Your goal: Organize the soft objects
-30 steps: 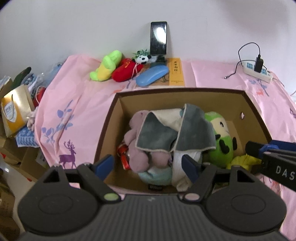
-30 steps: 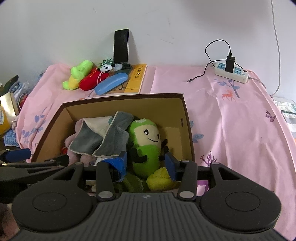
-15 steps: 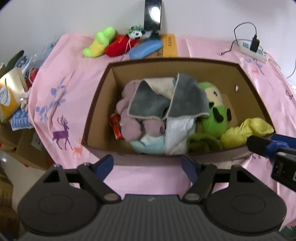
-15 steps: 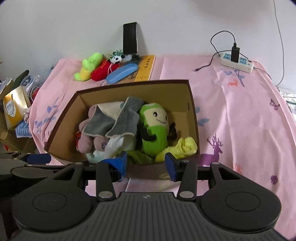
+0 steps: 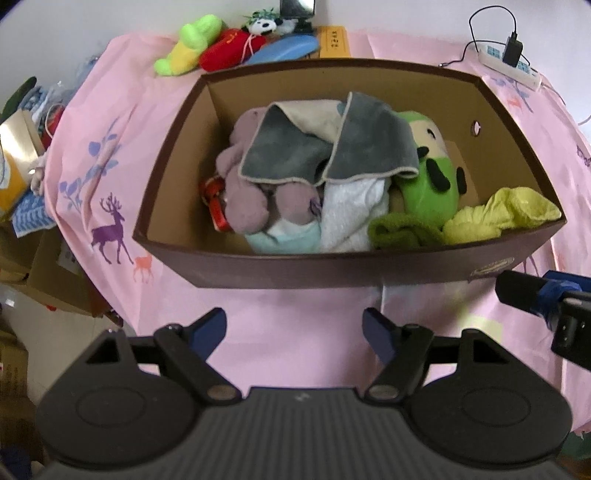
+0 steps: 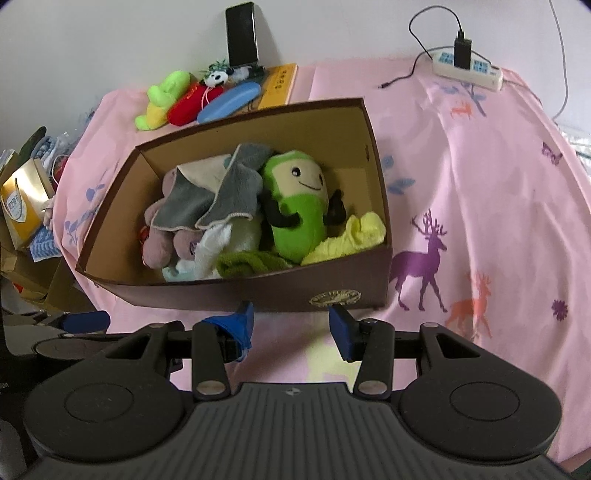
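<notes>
Both claws wide, empty: left claw (image 5: 294, 334), right claw (image 6: 290, 324) hover short of box (image 6: 258, 291); soft toys, cloths piled inside; 3 plush toys (image 6: 177, 98) left on desk, likely next

Box (image 5: 347, 271): dark brown outside, tan cardboard inside. Contents: grey cloth (image 5: 373, 147) with a pale edge, mauve plush (image 5: 243, 199), white towel (image 5: 351, 214), pale blue item (image 5: 284, 238), olive green cloth (image 5: 402, 232), yellow cloth (image 5: 506, 216), bright green plush (image 6: 299, 210) (cream face, black limbs). Bench cover (image 6: 480, 177): pink, printed with purple and orange deer and blue leaves. At the wall: lime plush (image 6: 162, 98), red plush (image 6: 188, 107), blue case (image 6: 229, 101), black phone (image 6: 242, 33). Left gripper (image 5: 295, 332) and right gripper (image 6: 291, 328): black bodies, blue pads.
</notes>
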Demonstrator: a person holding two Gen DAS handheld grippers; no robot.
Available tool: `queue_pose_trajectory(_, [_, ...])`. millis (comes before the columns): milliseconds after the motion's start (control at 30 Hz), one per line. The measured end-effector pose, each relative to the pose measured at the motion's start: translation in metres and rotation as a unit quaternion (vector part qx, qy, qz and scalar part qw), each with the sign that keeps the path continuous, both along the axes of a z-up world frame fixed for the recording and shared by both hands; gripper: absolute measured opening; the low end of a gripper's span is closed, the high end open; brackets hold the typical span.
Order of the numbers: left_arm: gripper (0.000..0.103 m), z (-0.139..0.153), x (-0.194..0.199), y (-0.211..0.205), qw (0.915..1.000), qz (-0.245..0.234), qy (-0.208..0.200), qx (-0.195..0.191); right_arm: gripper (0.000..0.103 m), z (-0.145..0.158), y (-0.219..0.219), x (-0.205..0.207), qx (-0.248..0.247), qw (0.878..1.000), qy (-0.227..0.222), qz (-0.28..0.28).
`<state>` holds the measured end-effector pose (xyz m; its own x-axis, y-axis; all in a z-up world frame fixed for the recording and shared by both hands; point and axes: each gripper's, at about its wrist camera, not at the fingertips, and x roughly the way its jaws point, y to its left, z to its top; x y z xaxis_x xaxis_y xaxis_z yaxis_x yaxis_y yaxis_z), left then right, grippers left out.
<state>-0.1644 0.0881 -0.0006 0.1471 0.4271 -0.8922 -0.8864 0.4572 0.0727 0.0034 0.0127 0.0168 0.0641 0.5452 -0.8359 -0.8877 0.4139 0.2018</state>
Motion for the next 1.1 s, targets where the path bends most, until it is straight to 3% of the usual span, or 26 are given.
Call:
queue_pose_trajectory(367, [0.075, 0.016, 0.001, 0.007, 0.9998, -0.004, -0.01, 0.018, 0.029, 0.004, 0.003, 0.005, 0.003, 1.0, 0.017, -0.001])
queue_pose_trajectory(567, [0.075, 0.035, 0.006, 0.015, 0.9991, -0.014, -0.032, 0.026, 0.029, 0.022, 0.009, 0.006, 0.037, 0.999, -0.007, 0.007])
queue_pose_trajectory(800, [0.075, 0.057, 0.011, 0.019, 0.9964, -0.029, -0.044, 0.066, 0.029, 0.041, 0.02, 0.012, 0.072, 0.997, -0.025, -0.003])
queue_pose_trajectory(1100, [0.075, 0.057, 0.011, 0.041, 0.9953, -0.011, -0.04, 0.088, 0.029, 0.039, 0.034, 0.016, 0.085, 0.995, -0.039, -0.018])
